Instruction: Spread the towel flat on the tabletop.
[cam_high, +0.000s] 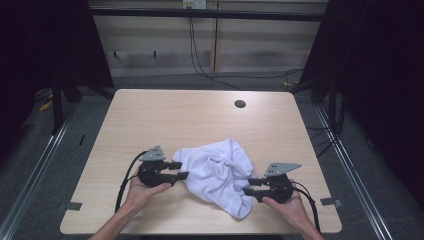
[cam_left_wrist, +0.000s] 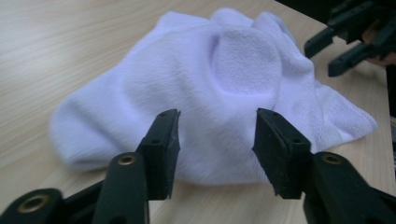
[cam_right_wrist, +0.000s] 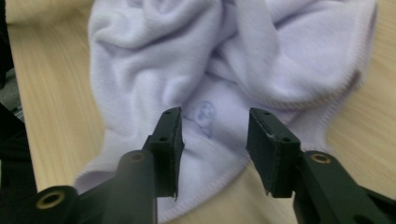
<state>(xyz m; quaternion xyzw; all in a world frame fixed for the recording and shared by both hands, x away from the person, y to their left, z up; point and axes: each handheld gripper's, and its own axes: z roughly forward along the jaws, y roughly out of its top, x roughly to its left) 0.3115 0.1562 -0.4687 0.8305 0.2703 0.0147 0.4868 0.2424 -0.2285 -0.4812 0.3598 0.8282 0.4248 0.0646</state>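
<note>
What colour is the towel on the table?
White, with a faint bluish mark; the towel shows best in the right gripper view.

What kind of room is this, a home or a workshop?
Probably a lab recording station: a bare wooden table inside a dark frame, loose cables down the back wall, grey carpet, and a white towel as the work piece.

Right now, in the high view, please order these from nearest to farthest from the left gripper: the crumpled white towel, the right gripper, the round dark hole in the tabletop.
1. Crumpled white towel, just beside the left gripper.
2. Right gripper, across the towel.
3. Round dark hole, toward the far edge.
</note>
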